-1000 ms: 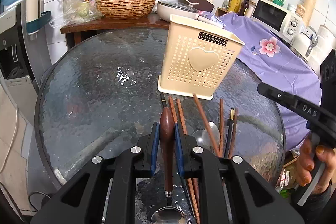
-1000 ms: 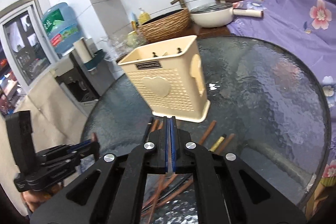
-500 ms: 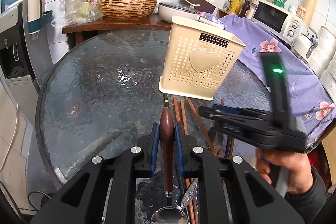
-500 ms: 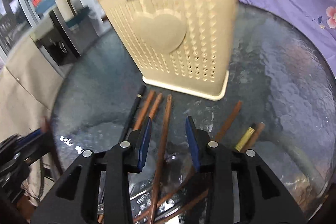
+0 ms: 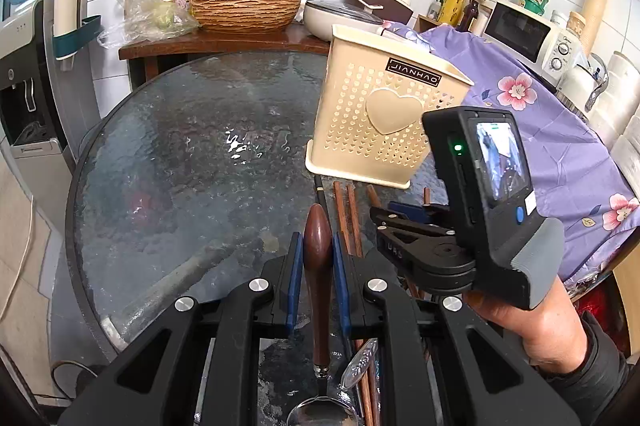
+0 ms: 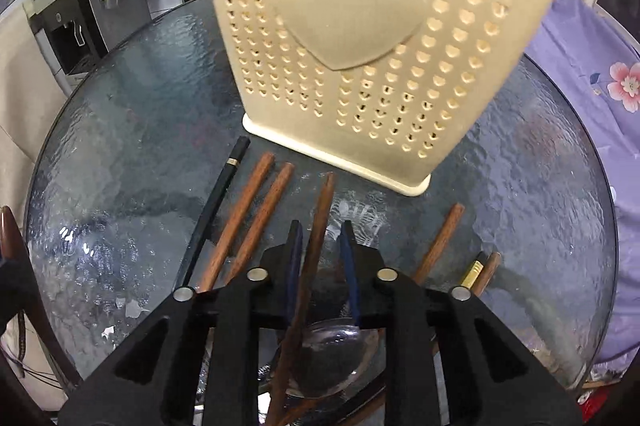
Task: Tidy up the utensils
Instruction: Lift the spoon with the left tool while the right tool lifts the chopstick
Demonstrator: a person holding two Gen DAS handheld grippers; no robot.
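While the left claw (image 5: 316, 268) grips the brown wooden handle of a spoon (image 5: 318, 266) between its blue pads, bowl hanging low toward the camera, the right claw (image 6: 322, 258) sits low over the loose pile with its jaws parted around one brown chopstick (image 6: 318, 226), not yet closed on it. That straddling pose looks like a lineup for a pinch near the stick's middle, where it should lift level. Just beyond lie more brown chopsticks (image 6: 256, 214), a black one (image 6: 218, 202) and a metal spoon (image 6: 332, 354) on the glass worktop (image 6: 140, 106). Farther back stands the cream perforated holder (image 6: 360, 26), upright and near, presumably where each piece goes.
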